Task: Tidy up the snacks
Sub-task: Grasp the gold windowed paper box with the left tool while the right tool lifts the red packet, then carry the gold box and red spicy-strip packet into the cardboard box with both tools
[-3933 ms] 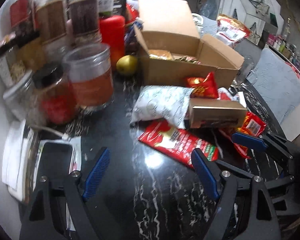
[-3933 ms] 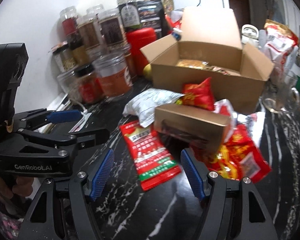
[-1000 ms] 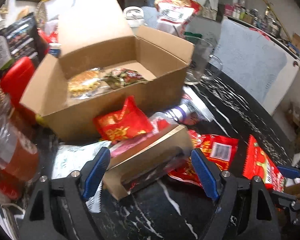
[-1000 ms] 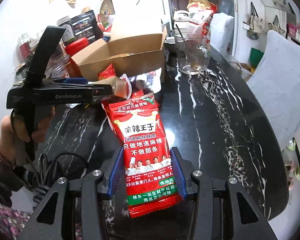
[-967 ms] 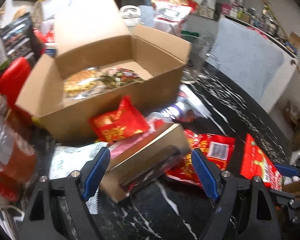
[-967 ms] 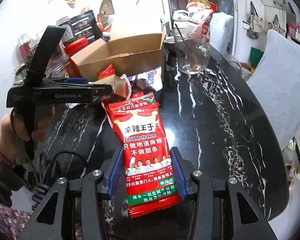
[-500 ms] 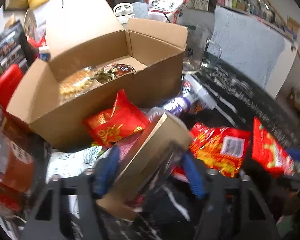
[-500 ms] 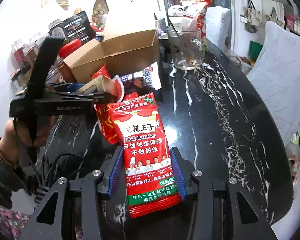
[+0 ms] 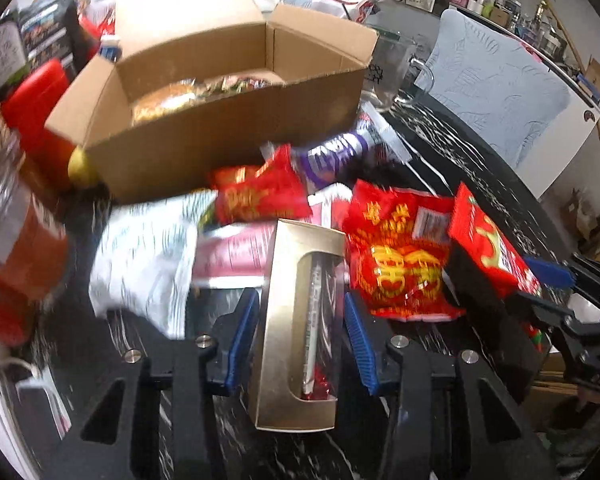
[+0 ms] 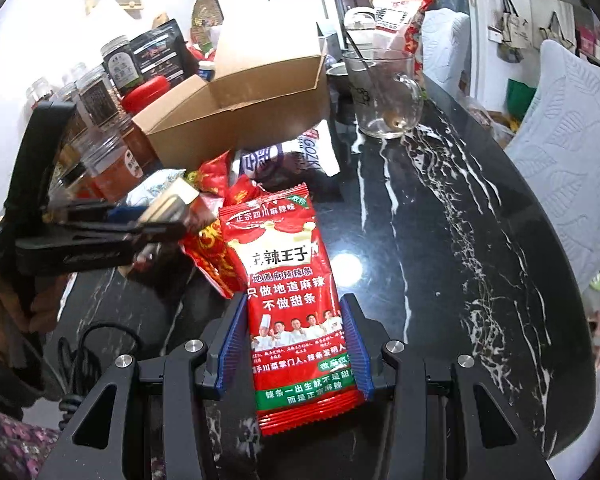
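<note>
The black marble table point(image 10: 440, 240) carries an open cardboard box point(image 9: 228, 132) at the twelve o'clock side of both views, with loose snack packets heaped against its near wall.

The left gripper point(image 9: 300, 332) has its blue fingers point(image 9: 242, 336) drawn in to a narrow gap and still closing. A gold window box point(image 9: 296, 320) stands lengthwise between them, and both pads look to be touching its long sides. It runs from six o'clock up towards the centre of the left wrist view, its far end pointing at the cardboard box.

The right gripper point(image 10: 294, 352) has its jaws likewise narrow, pads clamped on the two edges of a long red spicy-strip packet point(image 10: 288, 300). The packet reaches from six o'clock up towards twelve, its top edge near the heap.

Only the left wrist view looks into the cardboard box, where wrapped snacks point(image 9: 196, 92) lie on the floor. It also shows a red-and-gold packet point(image 9: 396, 264) at three o'clock of the gold window box, a smaller red packet point(image 9: 260, 196) at twelve, and a white packet point(image 9: 148, 252) at nine.

Only the right wrist view shows the glass mug point(image 10: 384, 92) at one o'clock, beside the cardboard box, the jars point(image 10: 100, 120) at ten o'clock, and the person's hand point(image 10: 20, 308) on the left gripper's handle at nine o'clock.
</note>
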`<state>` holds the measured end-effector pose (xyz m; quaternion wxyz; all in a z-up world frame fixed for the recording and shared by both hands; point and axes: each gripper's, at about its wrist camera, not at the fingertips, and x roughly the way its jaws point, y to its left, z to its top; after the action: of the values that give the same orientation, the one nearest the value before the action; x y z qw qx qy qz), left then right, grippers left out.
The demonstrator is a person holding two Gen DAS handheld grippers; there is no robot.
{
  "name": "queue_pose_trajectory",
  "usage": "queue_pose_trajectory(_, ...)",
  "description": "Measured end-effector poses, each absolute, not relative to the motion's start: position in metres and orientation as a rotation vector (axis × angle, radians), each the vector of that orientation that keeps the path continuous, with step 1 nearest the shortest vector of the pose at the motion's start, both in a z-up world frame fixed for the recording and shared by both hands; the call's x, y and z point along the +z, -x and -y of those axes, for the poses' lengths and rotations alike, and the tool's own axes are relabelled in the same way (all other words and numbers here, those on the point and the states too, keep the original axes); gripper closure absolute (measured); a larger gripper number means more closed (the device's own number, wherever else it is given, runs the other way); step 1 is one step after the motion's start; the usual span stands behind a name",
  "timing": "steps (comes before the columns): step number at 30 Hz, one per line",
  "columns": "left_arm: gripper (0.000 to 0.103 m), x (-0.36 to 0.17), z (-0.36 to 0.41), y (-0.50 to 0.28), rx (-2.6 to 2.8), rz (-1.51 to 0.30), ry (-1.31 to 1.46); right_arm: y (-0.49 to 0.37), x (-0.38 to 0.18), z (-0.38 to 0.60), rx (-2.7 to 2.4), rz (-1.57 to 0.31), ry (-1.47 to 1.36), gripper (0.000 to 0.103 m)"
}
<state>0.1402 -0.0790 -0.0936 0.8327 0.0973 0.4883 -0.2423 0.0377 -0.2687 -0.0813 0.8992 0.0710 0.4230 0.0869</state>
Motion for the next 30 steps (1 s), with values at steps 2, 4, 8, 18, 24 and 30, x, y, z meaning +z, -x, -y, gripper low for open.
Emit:
queue_pose_trajectory(2,0.059,-0.1,0.077,-0.138,-0.5,-1.045,-0.217,-0.038,-0.081,0.267,0.182,-0.873,-0.143,0.057)
queue_pose_trajectory(4,0.059,-0.106,0.078,-0.14,-0.489,-1.055,-0.217,-0.038,-0.081,0.265,0.183,-0.875,-0.137,0.057)
queue_pose_trajectory(8,0.059,-0.12,0.08,-0.141,-0.466,-1.071,-0.217,-0.036,-0.083,0.261,0.188,-0.882,-0.127,0.057)
queue_pose_trajectory(18,0.065,-0.12,0.074,-0.126,-0.454,-0.979,-0.199,-0.039,-0.095,0.261,0.162,-0.908,-0.139,0.058)
queue_pose_trajectory(24,0.065,-0.108,0.057,-0.12,-0.455,-0.977,-0.127,-0.043,-0.097,0.265,0.147,-0.909,-0.151,0.058)
queue_pose_trajectory(30,0.065,-0.098,0.042,-0.112,-0.459,-0.969,-0.067,-0.042,-0.092,0.266,0.13,-0.898,-0.149,0.059)
